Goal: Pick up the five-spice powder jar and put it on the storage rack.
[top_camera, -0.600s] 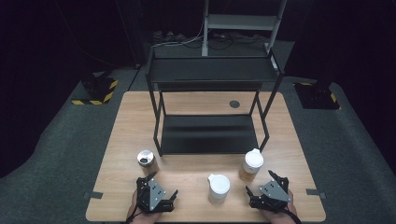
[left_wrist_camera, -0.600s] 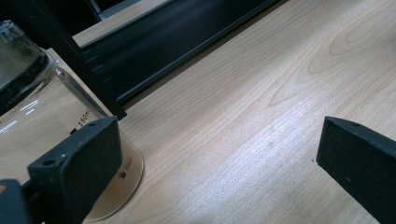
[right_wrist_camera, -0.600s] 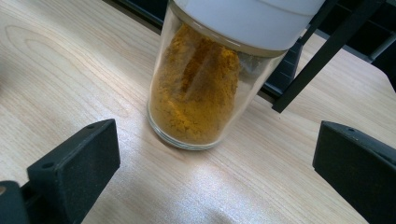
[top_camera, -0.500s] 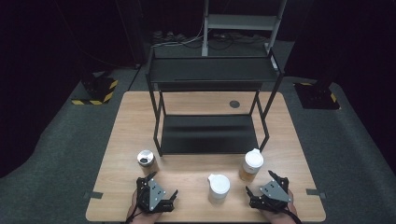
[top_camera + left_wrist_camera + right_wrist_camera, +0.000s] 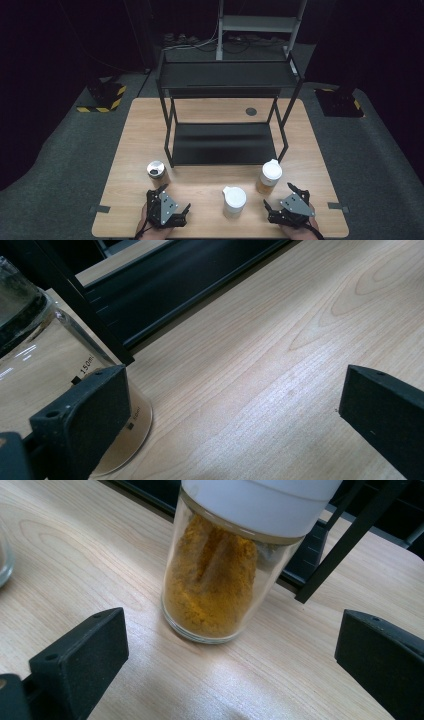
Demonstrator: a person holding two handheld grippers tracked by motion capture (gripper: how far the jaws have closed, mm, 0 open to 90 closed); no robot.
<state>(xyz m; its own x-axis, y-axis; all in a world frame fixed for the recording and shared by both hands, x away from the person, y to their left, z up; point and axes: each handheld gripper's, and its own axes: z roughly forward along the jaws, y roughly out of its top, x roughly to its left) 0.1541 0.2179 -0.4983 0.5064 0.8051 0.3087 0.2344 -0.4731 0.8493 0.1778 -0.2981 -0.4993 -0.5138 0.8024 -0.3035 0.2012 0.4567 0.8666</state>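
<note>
Three jars stand along the front of the wooden table (image 5: 210, 107). A glass jar of yellow powder (image 5: 270, 177) with a white lid stands front right; in the right gripper view this yellow-powder jar (image 5: 212, 575) is just ahead of the jaws. My right gripper (image 5: 280, 196) rests on the table just in front of it, open and empty. A white-lidded jar (image 5: 234, 201) stands front centre. An open glass jar with dark contents (image 5: 156, 171) stands front left; this dark jar (image 5: 45, 370) shows behind the left jaw. My left gripper (image 5: 175, 197) lies below it, open and empty.
A black two-tier metal rack (image 5: 225, 115) fills the table's middle, its legs (image 5: 345, 540) close behind the jars. A dark round spot (image 5: 251, 111) marks the tabletop behind it. A grey metal stand (image 5: 260, 25) is on the floor beyond the table.
</note>
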